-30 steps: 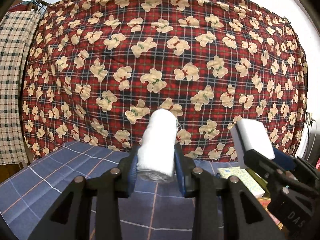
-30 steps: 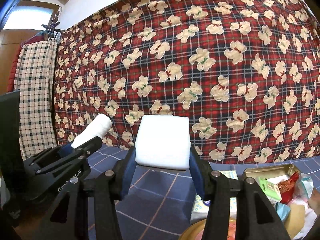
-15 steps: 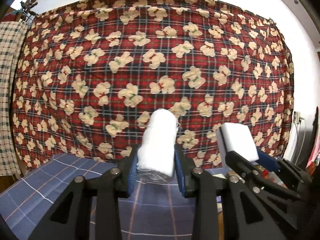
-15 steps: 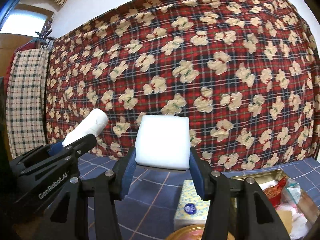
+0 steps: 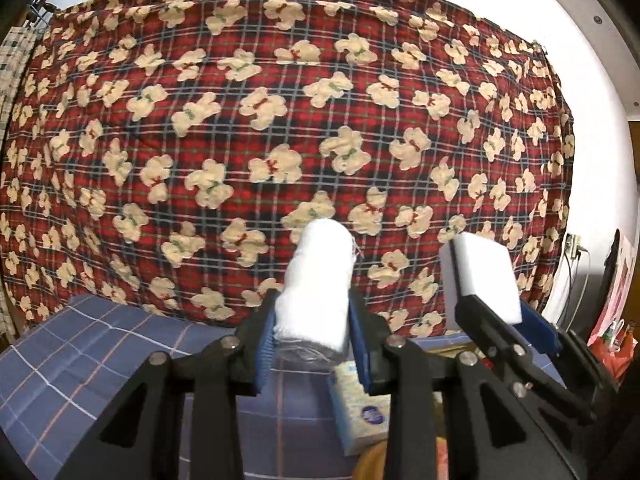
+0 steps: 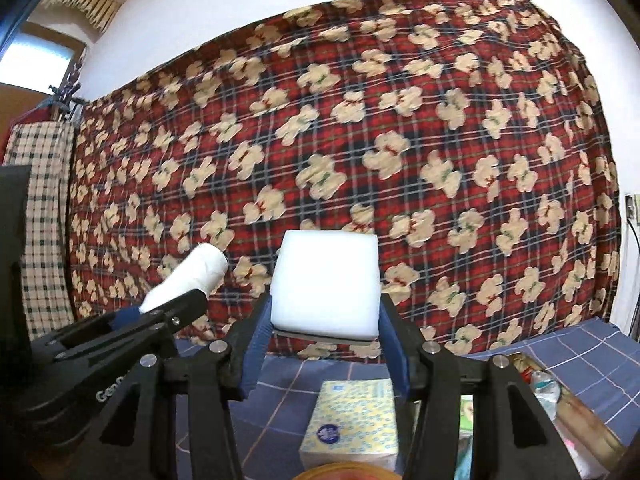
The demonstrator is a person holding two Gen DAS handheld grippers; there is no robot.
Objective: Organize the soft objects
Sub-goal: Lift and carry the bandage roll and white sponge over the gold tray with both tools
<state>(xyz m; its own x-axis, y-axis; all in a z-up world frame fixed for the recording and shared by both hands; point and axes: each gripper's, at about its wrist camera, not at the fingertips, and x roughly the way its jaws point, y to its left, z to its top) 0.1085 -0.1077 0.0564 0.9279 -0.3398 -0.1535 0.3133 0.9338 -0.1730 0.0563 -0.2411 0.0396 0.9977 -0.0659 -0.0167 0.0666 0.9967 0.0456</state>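
A: Item one, please.

B: White cloth roll [image 5: 318, 280], tube-shaped. I have it pinched in my left claw [image 5: 312, 344], blue pads pressed on either flank near its lower end. It sticks forward and up out of the claw, clear of the worktop [image 5: 80, 356]. In the right wrist view the same roll [image 6: 188, 280] shows at the left, tilted up to the right.

A: Item two?

B: White foam block [image 6: 326, 284], rectangular, soft-edged. My right claw [image 6: 324, 344] grips it across its width, pads tight on both sides, and most of the block stands above the fingers. It also hangs in the air over the worktop. From the left wrist camera the block [image 5: 482, 276] sits just beside the roll, to its right; the two are apart.

A: Below them?

B: Tissue pack [image 6: 352, 424], yellow pattern with a blue round mark, lying on the blue checked cloth of the worktop, directly under the right claw. Towards the worktop's right edge, an open metal tin [image 6: 560, 396] with assorted packets; I cannot tell what they are.

A: Backdrop?

B: Red plaid blanket [image 6: 360, 160] printed with cream bears, hung along the worktop's far edge. Cream-and-dark checked fabric [image 6: 40, 220] hangs left of it.
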